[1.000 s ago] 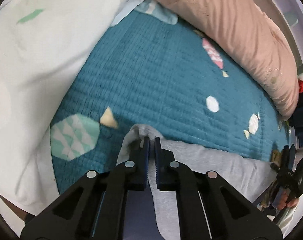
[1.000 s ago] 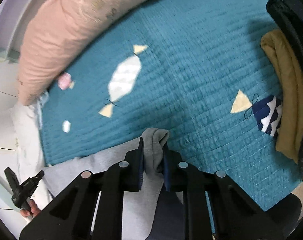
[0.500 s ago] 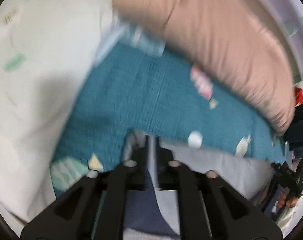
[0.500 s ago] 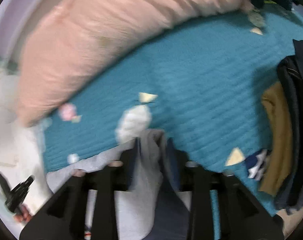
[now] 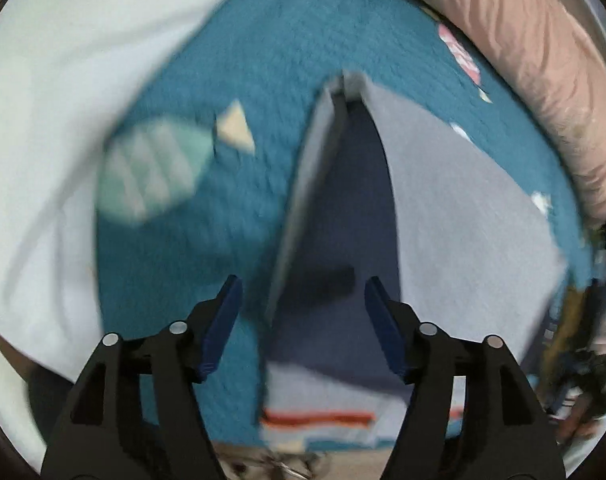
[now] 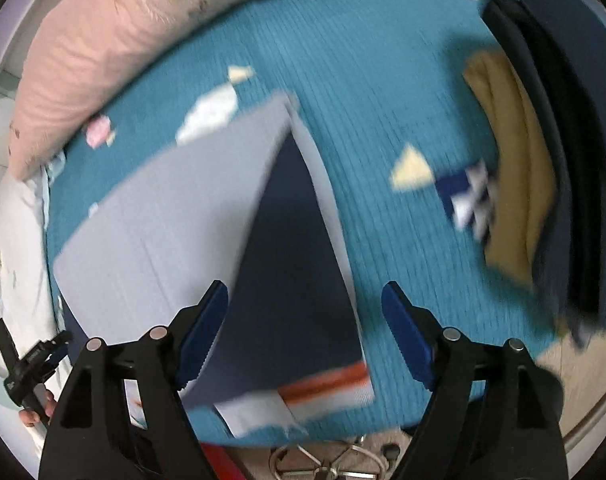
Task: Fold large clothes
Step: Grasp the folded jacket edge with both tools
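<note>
A grey and navy garment [image 5: 455, 216] with an orange stripe at its near end lies on the teal quilted bed cover [image 5: 239, 92]. Its grey upper layer is folded over the navy part [image 5: 343, 216]. My left gripper [image 5: 299, 308] is open and empty above the garment's left edge. In the right wrist view the same garment [image 6: 175, 216] lies flat, with its navy part [image 6: 295, 264] showing. My right gripper [image 6: 305, 312] is open and empty above its right edge. The left gripper also shows in the right wrist view [image 6: 31, 360], at the lower left.
A pink pillow [image 5: 543, 60] runs along the far side of the bed. A white duvet [image 5: 55, 100] lies at the left. A pile of mustard and dark clothes [image 6: 519, 168] sits at the right. Floor and a chair base [image 6: 327, 460] show beyond the near bed edge.
Both grippers were shut on the garment's corners, carried them forward across the bed, and now stand open. The garment has dropped flat on the cover, and both grippers have pulled back toward me.
</note>
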A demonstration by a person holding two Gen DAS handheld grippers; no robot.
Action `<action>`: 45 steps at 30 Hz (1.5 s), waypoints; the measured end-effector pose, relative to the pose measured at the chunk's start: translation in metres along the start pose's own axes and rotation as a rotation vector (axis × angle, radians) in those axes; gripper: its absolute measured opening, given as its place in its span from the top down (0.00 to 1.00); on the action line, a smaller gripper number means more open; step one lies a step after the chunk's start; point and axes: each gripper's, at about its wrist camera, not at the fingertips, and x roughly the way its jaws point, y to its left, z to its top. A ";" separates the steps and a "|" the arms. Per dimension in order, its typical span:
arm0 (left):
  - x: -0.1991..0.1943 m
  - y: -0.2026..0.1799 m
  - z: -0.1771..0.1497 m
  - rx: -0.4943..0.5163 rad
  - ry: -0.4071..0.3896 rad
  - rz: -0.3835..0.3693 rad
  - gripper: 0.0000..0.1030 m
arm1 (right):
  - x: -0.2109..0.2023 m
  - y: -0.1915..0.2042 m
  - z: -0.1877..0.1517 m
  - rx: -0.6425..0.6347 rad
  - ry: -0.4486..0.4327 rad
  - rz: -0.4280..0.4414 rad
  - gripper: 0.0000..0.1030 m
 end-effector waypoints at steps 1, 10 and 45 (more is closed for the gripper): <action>-0.001 0.002 -0.007 -0.011 0.000 -0.018 0.37 | 0.001 -0.004 -0.008 0.017 0.007 -0.001 0.26; 0.009 0.009 -0.043 -0.098 0.024 -0.027 0.35 | 0.018 -0.024 -0.059 0.178 0.032 0.087 0.26; -0.004 0.046 -0.060 -0.259 0.030 -0.194 0.79 | 0.032 -0.018 -0.051 0.236 0.031 0.168 0.81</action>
